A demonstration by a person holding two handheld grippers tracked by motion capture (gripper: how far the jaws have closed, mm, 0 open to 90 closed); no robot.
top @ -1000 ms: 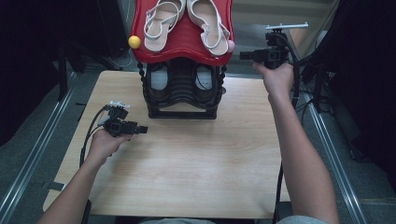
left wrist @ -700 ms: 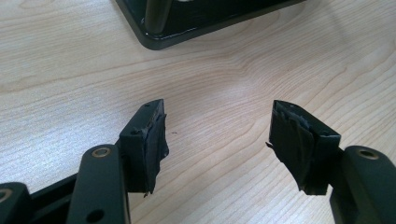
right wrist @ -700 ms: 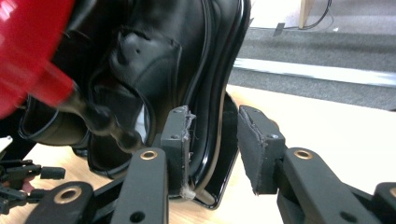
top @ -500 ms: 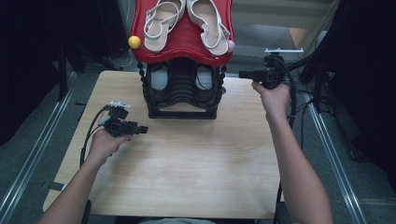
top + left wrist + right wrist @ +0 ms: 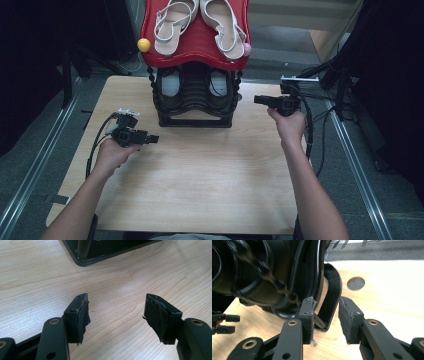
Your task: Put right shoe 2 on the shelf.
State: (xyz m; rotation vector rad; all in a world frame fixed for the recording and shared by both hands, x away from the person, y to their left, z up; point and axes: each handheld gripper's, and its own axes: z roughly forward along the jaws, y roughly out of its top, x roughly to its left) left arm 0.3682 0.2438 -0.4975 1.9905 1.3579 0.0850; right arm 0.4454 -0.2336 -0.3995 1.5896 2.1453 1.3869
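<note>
While my forearms come in from the near edge, I see a pale wood-grain worktop (image 5: pixel 200 190) that is bare across its near half. Grey floor with metal rails runs along both sides of it, and the room beyond is dark, with black stands and cables at the right.

My left tongs (image 5: pixel 150 138) rest low over the worktop at the left, pointing right, with the jaws standing wide and nothing between them. My right tongs (image 5: pixel 259 99) sit at the right, pointing left toward the black shoe rack (image 5: pixel 195 100) at the far middle of the worktop. Their jaws have just been closing a little and stand at a middling gap. In the right gripper view the rack's curved black corner frame (image 5: pixel 332 300) lies just ahead of that gap; I cannot tell whether a pad touches it.

From above, the rack carries a red top tray (image 5: pixel 195 45) with a pair of pale strappy sandals (image 5: pixel 200 22) on it, a yellow ball (image 5: pixel 144 45) at its left edge, and dark shoes on the shelf below.

Only close up do I see other details. The left gripper view shows the rack's base corner (image 5: pixel 85 257) well ahead of worn pads (image 5: pixel 82 315). The right gripper view shows a round hole (image 5: pixel 355 283) in the worktop beyond the rack.
</note>
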